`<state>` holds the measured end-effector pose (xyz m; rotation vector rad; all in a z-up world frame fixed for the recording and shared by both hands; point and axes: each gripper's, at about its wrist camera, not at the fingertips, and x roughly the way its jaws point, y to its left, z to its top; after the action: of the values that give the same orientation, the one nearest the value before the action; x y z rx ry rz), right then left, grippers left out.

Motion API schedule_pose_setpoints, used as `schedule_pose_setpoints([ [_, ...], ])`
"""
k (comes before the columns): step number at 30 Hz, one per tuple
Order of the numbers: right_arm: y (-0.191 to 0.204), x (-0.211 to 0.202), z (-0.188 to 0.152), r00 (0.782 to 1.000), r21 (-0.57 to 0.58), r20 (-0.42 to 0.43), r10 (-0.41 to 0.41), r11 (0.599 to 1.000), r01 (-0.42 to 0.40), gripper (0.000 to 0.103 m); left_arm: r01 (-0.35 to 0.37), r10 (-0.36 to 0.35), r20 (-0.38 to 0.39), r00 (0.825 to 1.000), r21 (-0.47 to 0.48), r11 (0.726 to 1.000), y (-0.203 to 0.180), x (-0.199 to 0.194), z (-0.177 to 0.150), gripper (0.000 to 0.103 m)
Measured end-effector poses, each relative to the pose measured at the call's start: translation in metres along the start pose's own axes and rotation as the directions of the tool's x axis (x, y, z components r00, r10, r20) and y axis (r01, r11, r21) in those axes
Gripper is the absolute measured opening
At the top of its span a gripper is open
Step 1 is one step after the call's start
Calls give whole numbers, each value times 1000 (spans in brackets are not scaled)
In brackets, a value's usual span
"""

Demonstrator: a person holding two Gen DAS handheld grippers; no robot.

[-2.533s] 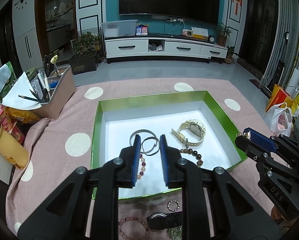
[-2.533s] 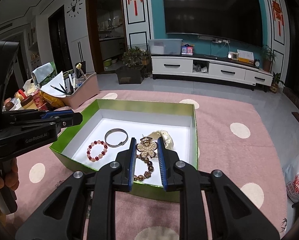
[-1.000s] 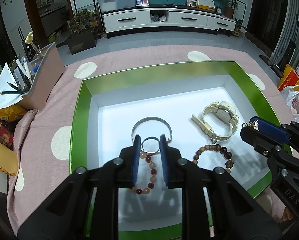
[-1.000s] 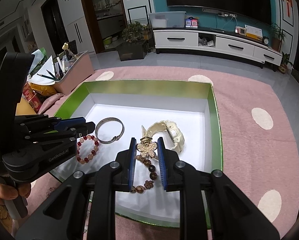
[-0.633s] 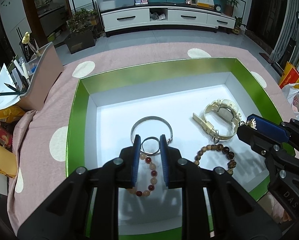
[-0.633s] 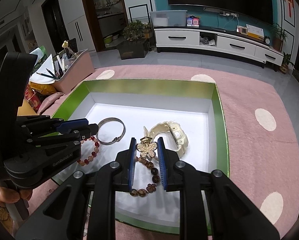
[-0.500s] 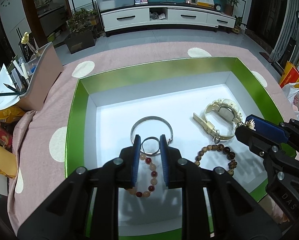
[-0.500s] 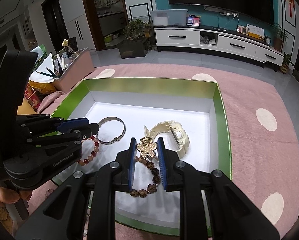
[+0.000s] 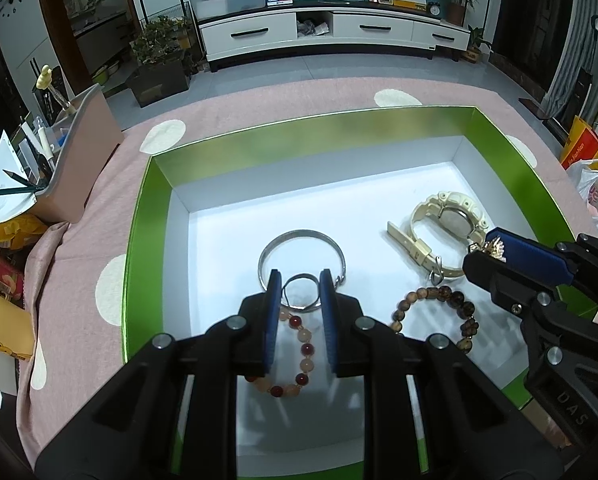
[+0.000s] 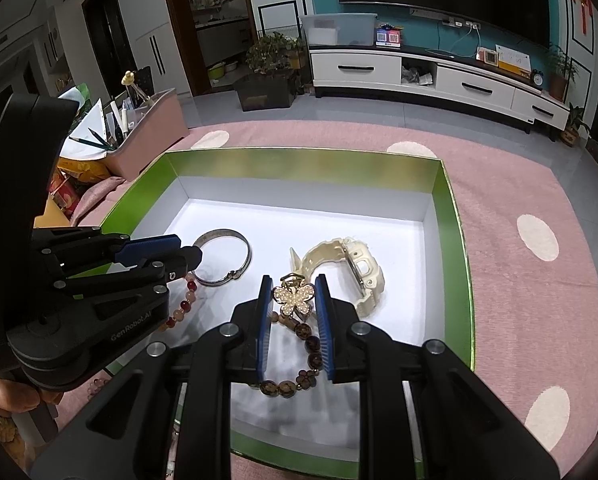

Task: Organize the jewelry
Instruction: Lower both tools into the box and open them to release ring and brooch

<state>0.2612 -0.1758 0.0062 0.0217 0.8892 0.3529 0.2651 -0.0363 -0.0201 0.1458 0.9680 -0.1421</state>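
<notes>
A green box (image 9: 299, 142) with a white floor lies on the pink dotted cloth. In it are a silver bangle (image 9: 301, 241), a cream watch (image 9: 445, 222), a brown bead bracelet (image 9: 435, 312) and a red bead bracelet (image 9: 295, 354). My left gripper (image 9: 298, 286) is shut on a small silver ring (image 9: 299, 294) held above the box floor, just in front of the bangle. My right gripper (image 10: 293, 292) is shut on a gold butterfly hair clip (image 10: 294, 298) above the brown bead bracelet (image 10: 299, 352), beside the cream watch (image 10: 351, 268). It also shows in the left wrist view (image 9: 495, 256).
A pink bin (image 9: 79, 152) with pencils and papers stands at the left of the cloth, with snack packs (image 9: 3, 248) beside it. A plastic bag (image 9: 593, 192) lies at the right. A white TV cabinet (image 9: 331, 32) stands far behind.
Both grippers moved forward over the box and lower, each still holding its item. In the last half second they have barely shifted.
</notes>
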Motion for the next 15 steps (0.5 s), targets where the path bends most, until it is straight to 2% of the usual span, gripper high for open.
schedule_pose_setpoints([
  [11,-3,8,-1,1000,9,-19,-3,1000,3,21,6,-7,-19,1000,-20,1000,5,6,0,20],
  [14,-5,7,0,1000,23,-16,4,1000,-3,22,10,-11,-18,1000,-25,1000,6,4,0,30],
  [15,-6,6,0,1000,26,-15,2,1000,-2,24,12,-13,-16,1000,-29,1000,7,3,0,36],
])
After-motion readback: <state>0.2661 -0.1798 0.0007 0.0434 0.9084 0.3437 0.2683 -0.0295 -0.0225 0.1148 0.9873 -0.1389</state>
